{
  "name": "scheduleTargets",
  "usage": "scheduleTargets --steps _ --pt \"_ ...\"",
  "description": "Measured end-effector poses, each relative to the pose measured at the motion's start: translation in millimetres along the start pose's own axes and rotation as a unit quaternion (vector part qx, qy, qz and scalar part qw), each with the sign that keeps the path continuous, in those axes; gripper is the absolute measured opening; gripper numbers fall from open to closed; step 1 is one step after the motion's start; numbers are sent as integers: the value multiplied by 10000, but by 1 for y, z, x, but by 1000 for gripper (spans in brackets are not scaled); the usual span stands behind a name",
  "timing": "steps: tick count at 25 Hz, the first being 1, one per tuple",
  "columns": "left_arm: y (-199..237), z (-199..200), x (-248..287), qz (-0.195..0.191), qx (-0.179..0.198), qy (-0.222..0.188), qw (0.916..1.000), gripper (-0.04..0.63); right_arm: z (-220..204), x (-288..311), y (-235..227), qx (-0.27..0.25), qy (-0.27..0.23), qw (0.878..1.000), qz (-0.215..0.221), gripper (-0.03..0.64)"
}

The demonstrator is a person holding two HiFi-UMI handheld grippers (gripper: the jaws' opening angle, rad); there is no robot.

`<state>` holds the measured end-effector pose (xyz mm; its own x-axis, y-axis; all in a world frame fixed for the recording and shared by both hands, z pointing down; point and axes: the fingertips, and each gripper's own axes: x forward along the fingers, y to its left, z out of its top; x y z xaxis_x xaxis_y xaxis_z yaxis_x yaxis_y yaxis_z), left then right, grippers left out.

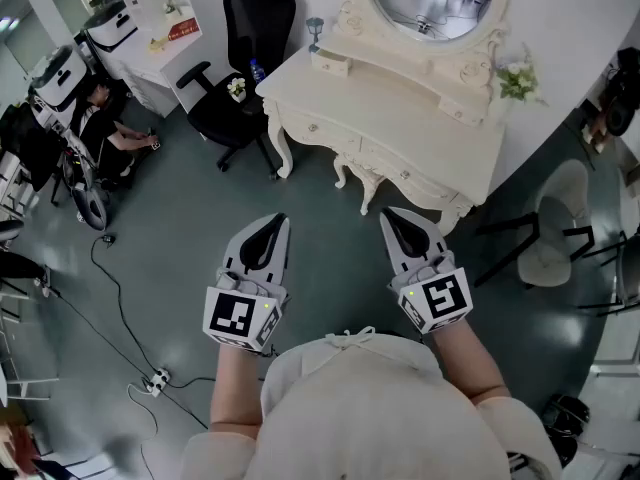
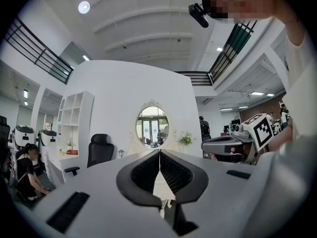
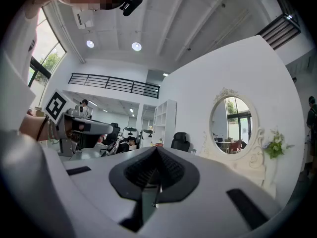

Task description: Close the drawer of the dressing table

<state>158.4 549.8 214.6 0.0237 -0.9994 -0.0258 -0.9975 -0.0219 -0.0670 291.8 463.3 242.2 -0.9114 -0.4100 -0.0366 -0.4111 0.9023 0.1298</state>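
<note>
From my head camera I look steeply down past the left gripper (image 1: 275, 220) and right gripper (image 1: 390, 213) at the cream carved dressing table (image 1: 400, 118), well ahead. Each gripper camera rides low behind its own jaws, facing level. All three views share the table's oval mirror (image 1: 430, 3).

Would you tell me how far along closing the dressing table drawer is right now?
Done: nothing yet. The small upper drawer on the dressing table appears to stick out. In hand: the left gripper and right gripper are shut, empty and held level, short of the table. Left: reach the drawer and push it in.
</note>
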Motion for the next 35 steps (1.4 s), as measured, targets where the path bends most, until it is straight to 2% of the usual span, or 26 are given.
scheduleTargets --steps 11,15,18,19,20,21,25,28,35 --pt "3 -4 -8 -31 -78 1 10000 18 -3 4 11 117 33 9999 9 5" --pt "12 -7 -13 23 -92 35 9999 18 -4 9 13 209 27 9997 -151 6" --pt "20 -5 -15 107 -210 -142 9996 22 -8 13 15 332 50 9992 -207 6" --pt "23 -3 -15 137 -292 -254 9992 115 -10 15 16 345 92 9991 -215 6" --pt "26 -4 -14 167 -372 -328 9986 303 -13 17 16 354 141 9990 -216 6" --pt "29 -5 -12 221 -417 -336 9983 353 -16 20 16 355 183 9990 -201 6" --pt "45 -18 7 521 -261 -106 9982 379 -25 35 4 331 262 9991 -103 6" --pt "57 -28 29 616 -407 -57 9973 383 -37 53 -14 364 290 9989 -65 6" --pt "92 -47 109 840 -391 98 9957 385 -61 127 -81 487 334 9982 124 6"
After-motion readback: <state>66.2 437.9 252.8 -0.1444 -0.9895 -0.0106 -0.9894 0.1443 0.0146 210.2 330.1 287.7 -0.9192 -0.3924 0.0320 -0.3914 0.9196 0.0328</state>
